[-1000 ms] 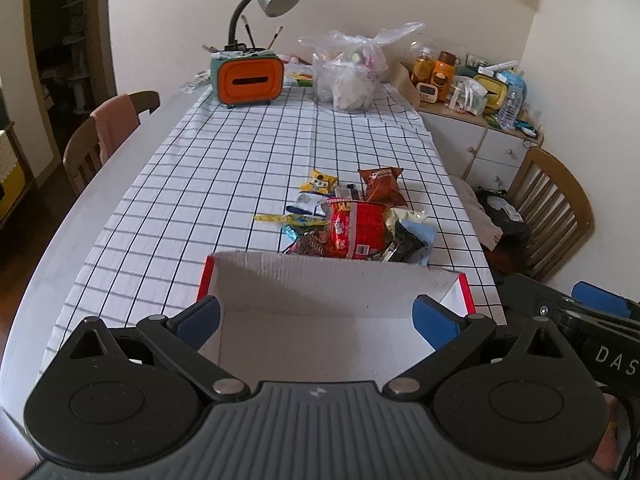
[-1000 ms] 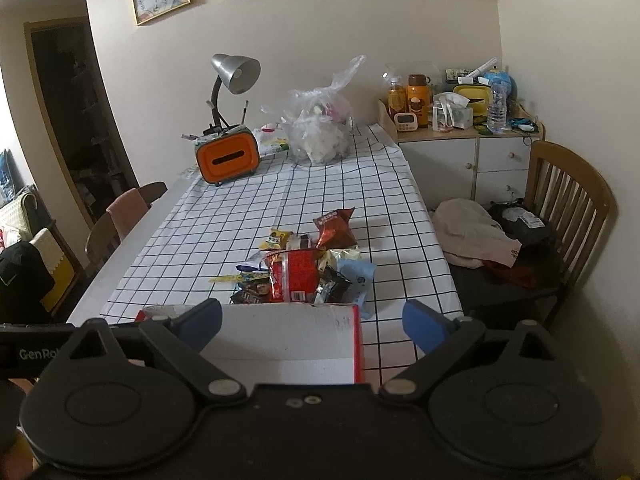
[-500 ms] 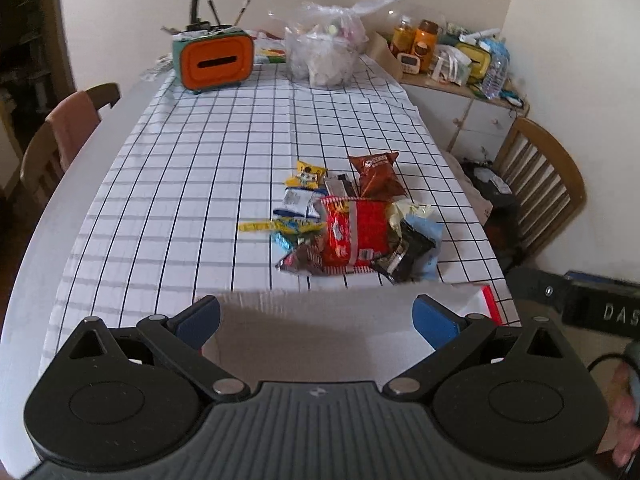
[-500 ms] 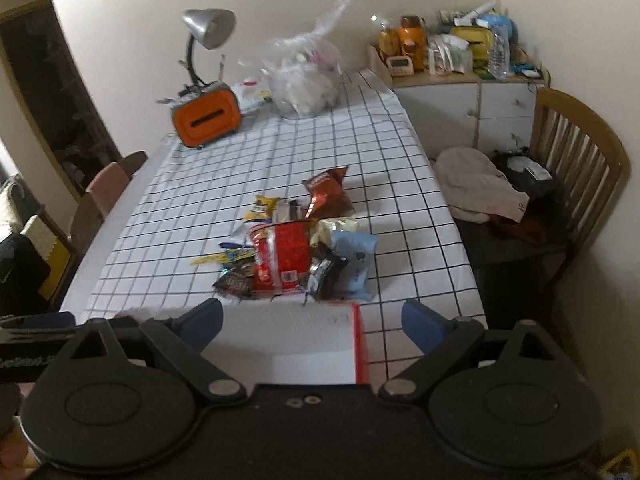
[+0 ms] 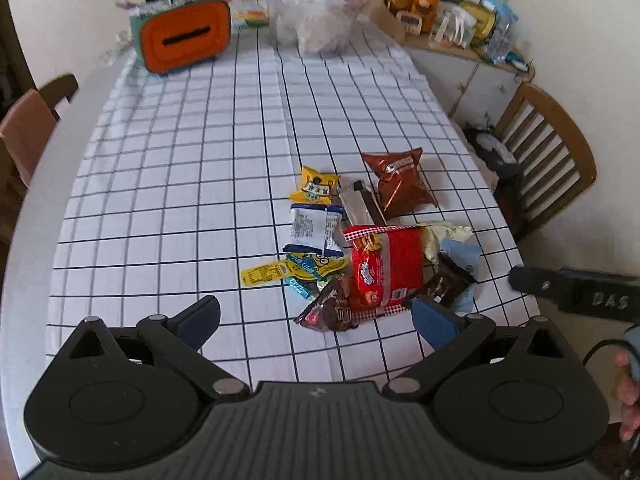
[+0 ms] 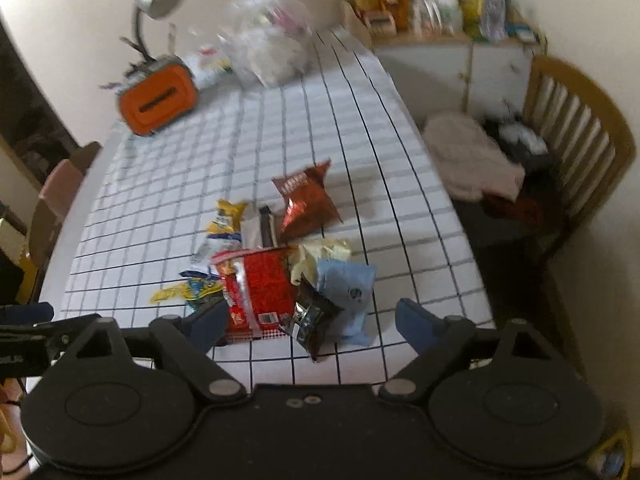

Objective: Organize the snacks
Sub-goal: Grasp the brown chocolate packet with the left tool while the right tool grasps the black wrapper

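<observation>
- Hovering over the near right part of the checked table (image 5: 160, 200), with both tools pointed steeply down at the snack pile (image 5: 372, 248).
- Left gripper (image 5: 316, 316): released, fingers spread wide, nothing pressed between the pads; near edge of the pile just beyond the fingertips.
- Right gripper (image 6: 312, 320): released as well, jaws just closing a little but wide apart, no packet clamped between them, only the pile seen below and beyond.
- Snacks in one loose heap, touching and overlapping: red packet (image 5: 386, 268) in the middle, dark packet (image 6: 312, 316) and light blue packet (image 6: 348, 292) at its near right, yellow packet (image 5: 316, 188) and blue-and-white packet (image 5: 312, 232) on the far left side.
- Brown packet (image 5: 400, 184) at the far side of the heap, close to a silver wrapper, a bit more free than the rest.
- Judging the task as hardly begun: no packet lifted, none laid in rows or groups, no box or tray for them in either view.
- Left to do, as it seems: picking out every packet one by one and placing it in order.
- Far end of the table taken by an orange box (image 5: 184, 40) and a clear plastic bag (image 5: 316, 20), well apart from the snacks.
- Probably easiest to start with a packet on the edge of the heap, the middle ones being partly covered.
</observation>
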The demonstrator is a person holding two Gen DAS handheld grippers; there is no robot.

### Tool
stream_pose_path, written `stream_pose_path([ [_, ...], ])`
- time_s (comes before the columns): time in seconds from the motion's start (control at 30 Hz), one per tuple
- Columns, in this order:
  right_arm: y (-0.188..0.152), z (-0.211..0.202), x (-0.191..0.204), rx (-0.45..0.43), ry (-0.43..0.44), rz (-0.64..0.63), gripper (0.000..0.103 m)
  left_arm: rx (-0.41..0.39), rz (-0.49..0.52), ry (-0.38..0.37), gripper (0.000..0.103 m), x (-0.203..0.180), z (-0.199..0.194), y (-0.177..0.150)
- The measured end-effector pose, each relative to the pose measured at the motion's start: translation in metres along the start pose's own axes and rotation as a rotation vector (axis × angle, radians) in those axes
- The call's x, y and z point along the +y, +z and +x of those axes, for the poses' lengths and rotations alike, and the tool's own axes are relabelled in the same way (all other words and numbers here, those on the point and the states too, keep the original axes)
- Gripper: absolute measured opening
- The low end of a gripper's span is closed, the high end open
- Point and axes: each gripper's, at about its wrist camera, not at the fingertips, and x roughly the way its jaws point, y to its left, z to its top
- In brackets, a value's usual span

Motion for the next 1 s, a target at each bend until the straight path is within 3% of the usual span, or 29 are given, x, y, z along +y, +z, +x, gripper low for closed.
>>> stream_pose_path([
  [0.2, 0.005, 0.051, 0.002, 0.135, -0.038, 0.057, 0.081, 0.128, 0.004, -0.012, 0.102, -0.002, 0.047, 0.015],
  [0.4, 0.004, 0.087, 0.000, 0.244, -0.041, 0.136, 0.075, 0.218, 0.030, 0.006, 0.094, -0.006, 0.086, 0.021],
  [0.7, 0.005, 0.113, 0.000, 0.305, -0.025, 0.190, 0.059, 0.330, -0.013, -0.009, 0.082, -0.002, 0.131, 0.022],
  [0.87, 0.004, 0.117, -0.001, 0.308, -0.020, 0.203, 0.050, 0.371, -0.024, -0.048, 0.061, -0.001, 0.144, 0.021],
  [1.0, 0.004, 0.121, -0.004, 0.307, -0.018, 0.224, 0.045, 0.392, -0.031, -0.071, 0.054, -0.001, 0.152, 0.021],
])
